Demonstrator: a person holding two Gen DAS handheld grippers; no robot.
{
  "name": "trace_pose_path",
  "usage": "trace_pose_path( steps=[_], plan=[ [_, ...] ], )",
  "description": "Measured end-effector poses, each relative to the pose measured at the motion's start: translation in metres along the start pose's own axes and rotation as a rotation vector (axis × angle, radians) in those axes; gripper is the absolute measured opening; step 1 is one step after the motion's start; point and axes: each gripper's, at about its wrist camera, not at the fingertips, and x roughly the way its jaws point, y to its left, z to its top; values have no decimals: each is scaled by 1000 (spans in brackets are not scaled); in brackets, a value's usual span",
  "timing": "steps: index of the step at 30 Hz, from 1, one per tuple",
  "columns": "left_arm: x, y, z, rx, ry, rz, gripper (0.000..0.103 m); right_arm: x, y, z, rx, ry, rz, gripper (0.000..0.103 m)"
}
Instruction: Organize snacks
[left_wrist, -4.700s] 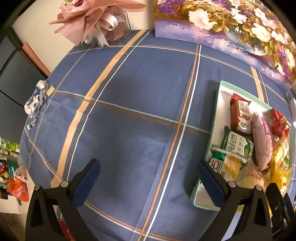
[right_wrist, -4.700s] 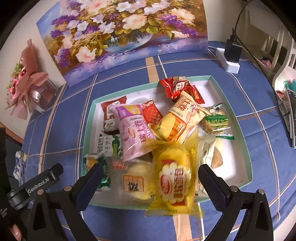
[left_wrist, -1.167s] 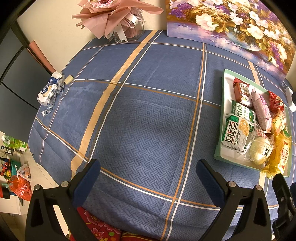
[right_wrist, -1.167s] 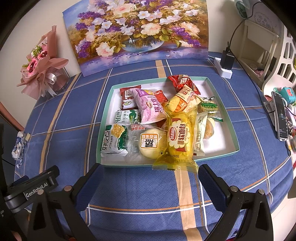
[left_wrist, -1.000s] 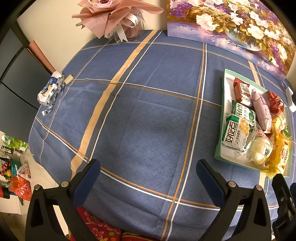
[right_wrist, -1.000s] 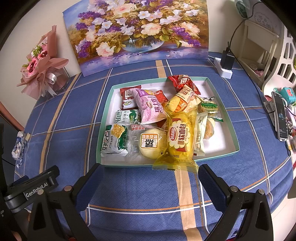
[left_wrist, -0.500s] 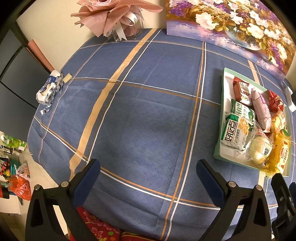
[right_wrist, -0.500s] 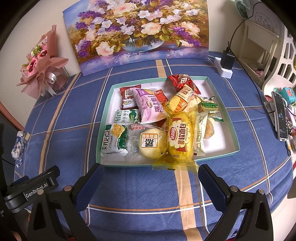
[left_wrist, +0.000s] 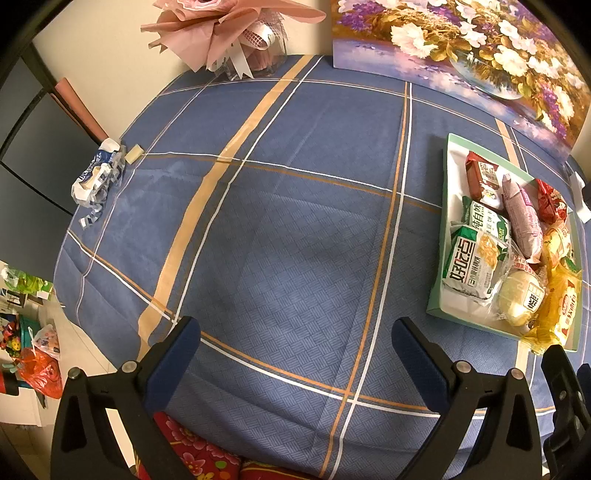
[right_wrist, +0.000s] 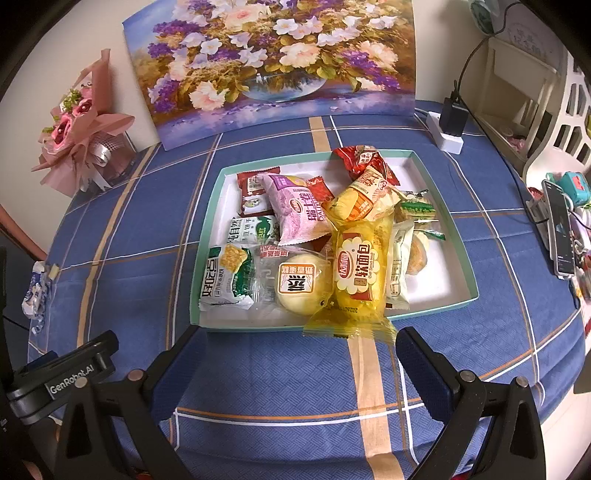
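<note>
The right gripper (right_wrist: 293, 354) is held low over the near edge of a round table, its two blue-padded fingers (right_wrist: 421, 369) spread wide apart with nothing between them. It points toward the back wall and hangs above the blue plaid tablecloth (right_wrist: 280, 376), just short of the tray.

Directly ahead of it lies a shallow white tray with a green rim (right_wrist: 463, 236), heaped with wrapped snacks. Nearest the gripper, a yellow bread packet (right_wrist: 356, 277) overhangs the tray's front edge, its crimped end close to the right finger. Beside it on the left lie a clear-wrapped round bun (right_wrist: 299, 286) and a green and white cracker packet (right_wrist: 225, 278). Behind them sit a pink roll packet (right_wrist: 301, 212) and red wrappers.

The left gripper (left_wrist: 295, 350) is also wide open and empty, held over bare cloth, well left of the tray (left_wrist: 448, 206).

A flower painting (right_wrist: 273, 62) leans against the wall behind the tray, a pink wrapped bouquet (right_wrist: 79, 136) stands at the far left, and a phone (right_wrist: 559, 232) lies at the right edge.
</note>
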Motion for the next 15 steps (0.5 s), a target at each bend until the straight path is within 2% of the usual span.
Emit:
trace_pose_path(
  steps=[15],
  plan=[
    [-1,3,1,-12,-7,-8,103,0,-2,1,6,5,-3,103]
  ],
)
